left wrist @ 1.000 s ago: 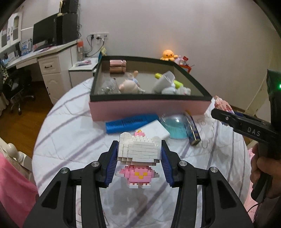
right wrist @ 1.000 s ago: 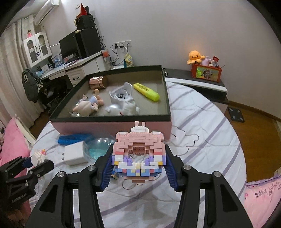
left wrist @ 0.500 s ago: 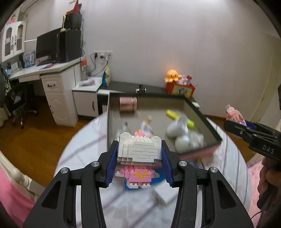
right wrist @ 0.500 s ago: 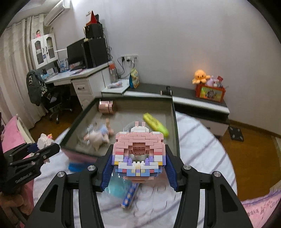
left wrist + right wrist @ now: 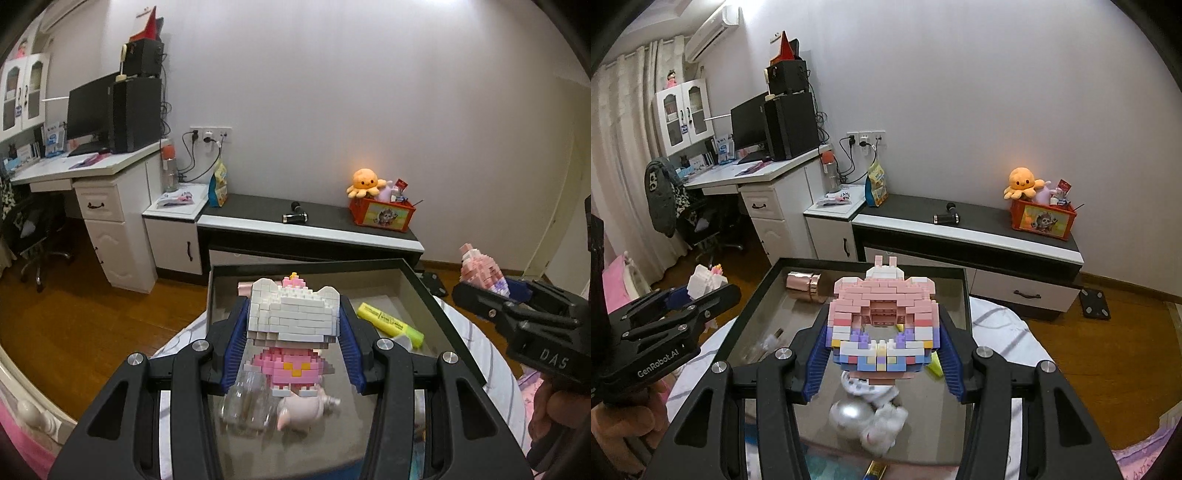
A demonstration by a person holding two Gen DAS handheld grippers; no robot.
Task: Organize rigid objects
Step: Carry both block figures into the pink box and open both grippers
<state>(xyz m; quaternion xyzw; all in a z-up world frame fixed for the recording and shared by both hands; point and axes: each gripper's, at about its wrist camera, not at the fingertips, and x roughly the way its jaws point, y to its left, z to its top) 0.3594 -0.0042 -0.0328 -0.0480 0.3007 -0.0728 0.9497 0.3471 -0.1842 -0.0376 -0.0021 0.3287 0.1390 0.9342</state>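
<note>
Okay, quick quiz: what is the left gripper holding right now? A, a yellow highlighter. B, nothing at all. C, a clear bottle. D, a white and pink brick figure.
D: the left gripper is closed on the white and pink brick figure, held above the box, while the yellow highlighter and the clear bottle lie inside the box.

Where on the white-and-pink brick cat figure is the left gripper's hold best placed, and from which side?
On the wide white head, squeezed across its two flat sides, coming from behind. That is how the left gripper holds the brick cat figure: the blocky head offers broad parallel faces for the blue pads, whereas the pink body below is narrower and stepped, probably a poorer seat.
</note>
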